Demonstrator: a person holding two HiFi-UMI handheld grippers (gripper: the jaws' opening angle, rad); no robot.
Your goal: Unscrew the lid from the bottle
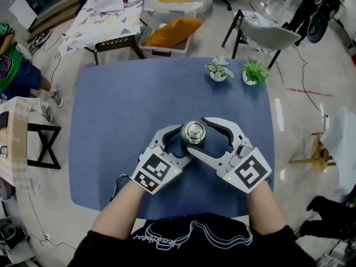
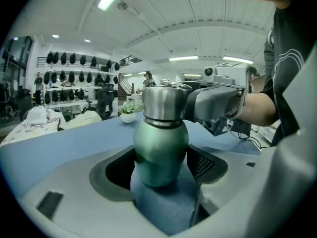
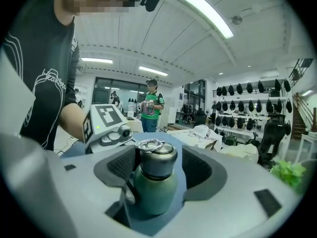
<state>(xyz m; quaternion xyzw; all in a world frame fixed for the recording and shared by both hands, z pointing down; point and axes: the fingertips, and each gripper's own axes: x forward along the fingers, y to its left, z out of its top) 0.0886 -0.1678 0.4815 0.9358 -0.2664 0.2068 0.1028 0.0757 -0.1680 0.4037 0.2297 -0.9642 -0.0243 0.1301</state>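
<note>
Standing upright on the near middle of the blue table, the green bottle is flanked by both grippers, one from each side. The left gripper comes in from the near left and has its jaws closed on the bottle's green body, the dark pads pressing its sides low down. The right gripper reaches in from the near right, higher up, at the level of the steel lid — its jaws stand wide apart with the lid between them, a gap showing on the right side, so nothing is clamped. The lid sits on the bottle's neck. Two small potted plants stand at the table's far right edge.
</note>
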